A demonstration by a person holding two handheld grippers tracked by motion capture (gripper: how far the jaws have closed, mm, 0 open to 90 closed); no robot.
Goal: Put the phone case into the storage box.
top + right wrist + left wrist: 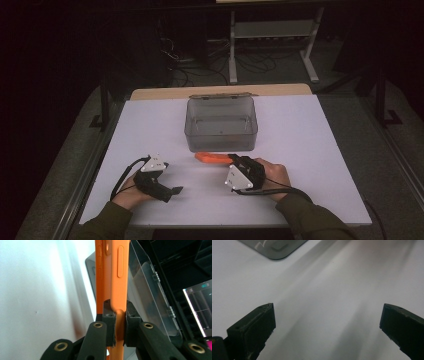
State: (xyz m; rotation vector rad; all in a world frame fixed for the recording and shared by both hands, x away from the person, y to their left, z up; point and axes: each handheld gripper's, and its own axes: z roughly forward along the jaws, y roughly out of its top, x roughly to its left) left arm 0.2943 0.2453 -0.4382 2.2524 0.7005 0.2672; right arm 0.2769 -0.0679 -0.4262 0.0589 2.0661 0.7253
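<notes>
Your right gripper (235,161) is clamping the orange phone case (214,158) edge-on, jaws pressing its thin side from both flanks, as the right gripper view shows (119,326). The case (112,277) is lying just in front of the clear plastic box (221,123), on your side of it, close to its near wall but not inside. Your left gripper (172,190) is resting nearer to you than the box and off to its left, on the white table (310,150); its jaws are standing wide apart with nothing between them, bare tabletop showing in the gap, and one corner of the box (274,248) is peeking in beyond.
</notes>
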